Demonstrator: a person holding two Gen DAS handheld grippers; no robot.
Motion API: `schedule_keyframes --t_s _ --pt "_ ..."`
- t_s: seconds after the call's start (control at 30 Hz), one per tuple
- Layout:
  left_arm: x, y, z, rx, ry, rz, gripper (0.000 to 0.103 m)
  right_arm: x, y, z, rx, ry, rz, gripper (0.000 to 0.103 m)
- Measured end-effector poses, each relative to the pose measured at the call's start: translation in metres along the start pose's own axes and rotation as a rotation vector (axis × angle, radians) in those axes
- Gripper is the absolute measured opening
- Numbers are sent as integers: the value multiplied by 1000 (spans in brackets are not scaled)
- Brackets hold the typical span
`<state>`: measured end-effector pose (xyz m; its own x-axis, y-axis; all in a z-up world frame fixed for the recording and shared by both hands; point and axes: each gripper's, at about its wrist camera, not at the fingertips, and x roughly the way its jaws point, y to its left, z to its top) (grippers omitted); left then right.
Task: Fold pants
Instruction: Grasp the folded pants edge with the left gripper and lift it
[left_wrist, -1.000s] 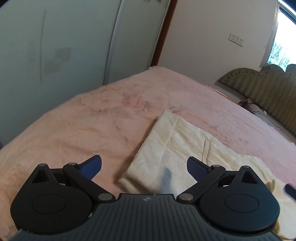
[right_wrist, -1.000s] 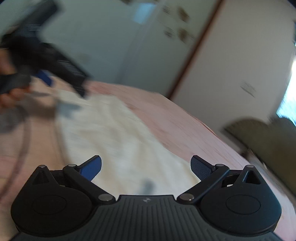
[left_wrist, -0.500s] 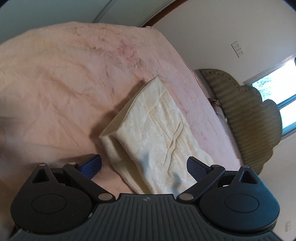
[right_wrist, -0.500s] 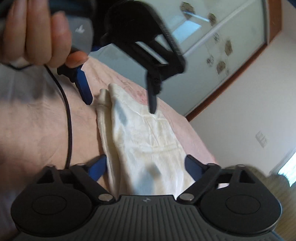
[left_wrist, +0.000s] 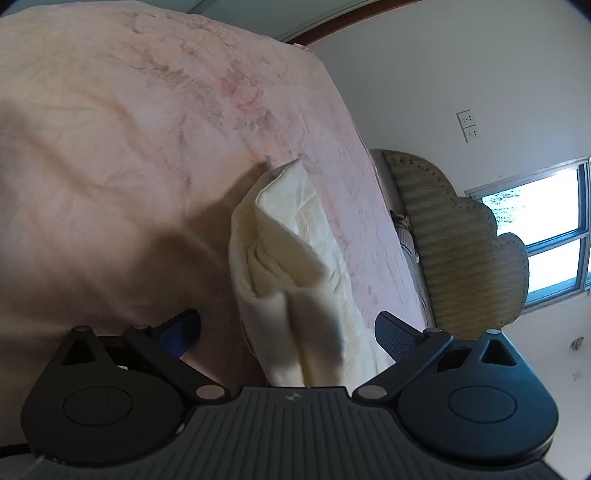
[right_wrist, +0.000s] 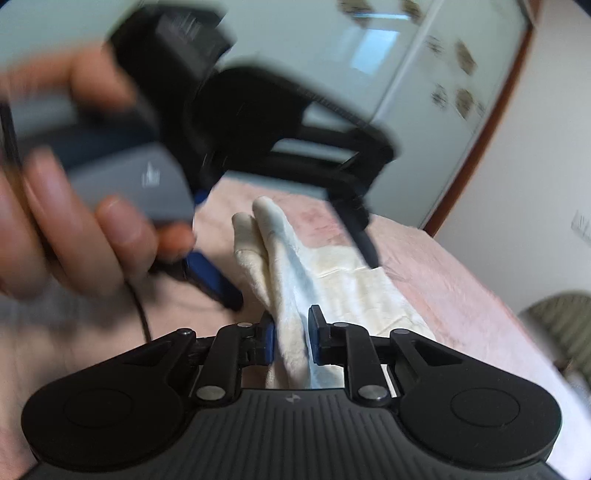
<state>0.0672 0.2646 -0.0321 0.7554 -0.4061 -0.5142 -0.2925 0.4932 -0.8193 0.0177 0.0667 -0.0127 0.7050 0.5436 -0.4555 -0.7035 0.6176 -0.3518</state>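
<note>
Right gripper (right_wrist: 290, 339): blue-padded fingers clenched on a raised fold of the pants (right_wrist: 291, 295), the cloth pinched upright between them. Left gripper (left_wrist: 287, 328): jaws spread wide, gripping nothing, with the bunched cloth lying between and beyond its fingers (left_wrist: 181, 326).

The pants (left_wrist: 284, 266) are cream, soft and finely creased, gathered into a thick layered ridge at the near end, with one flat panel ending in a square corner. They lie on the bed (left_wrist: 110, 166), nearer its headboard-side edge than its middle.

The left wrist view alone shows the rolled inner layers of the bundle, the padded, ribbed, scallop-topped olive headboard (left_wrist: 454, 240), a window (left_wrist: 546, 236) and a white double wall socket (left_wrist: 468, 125).

The right wrist view alone shows the left gripper (right_wrist: 303, 280) from outside, blurred, above the pants, held by the left hand (right_wrist: 74, 221), with a dark cable (right_wrist: 138, 306) hanging below it. Behind stands a pale glossy wardrobe door (right_wrist: 369, 74).

The bed cover is pink, plush and wrinkled, with a faint floral print.
</note>
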Motion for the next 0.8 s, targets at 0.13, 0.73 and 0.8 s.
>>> schedule_keyframes --t_s 0.13,0.73,0.8 --pt "15 -8 6 25 19 20 74 -4 -16 3 66 25 101 18" --pt "-12 -65 -45 407 -225 161 13 -1 -86 -29 459 93 106 19" --pt "-22 -87 -61 488 -276 143 13 0 -90 -19 476 57 105 19"
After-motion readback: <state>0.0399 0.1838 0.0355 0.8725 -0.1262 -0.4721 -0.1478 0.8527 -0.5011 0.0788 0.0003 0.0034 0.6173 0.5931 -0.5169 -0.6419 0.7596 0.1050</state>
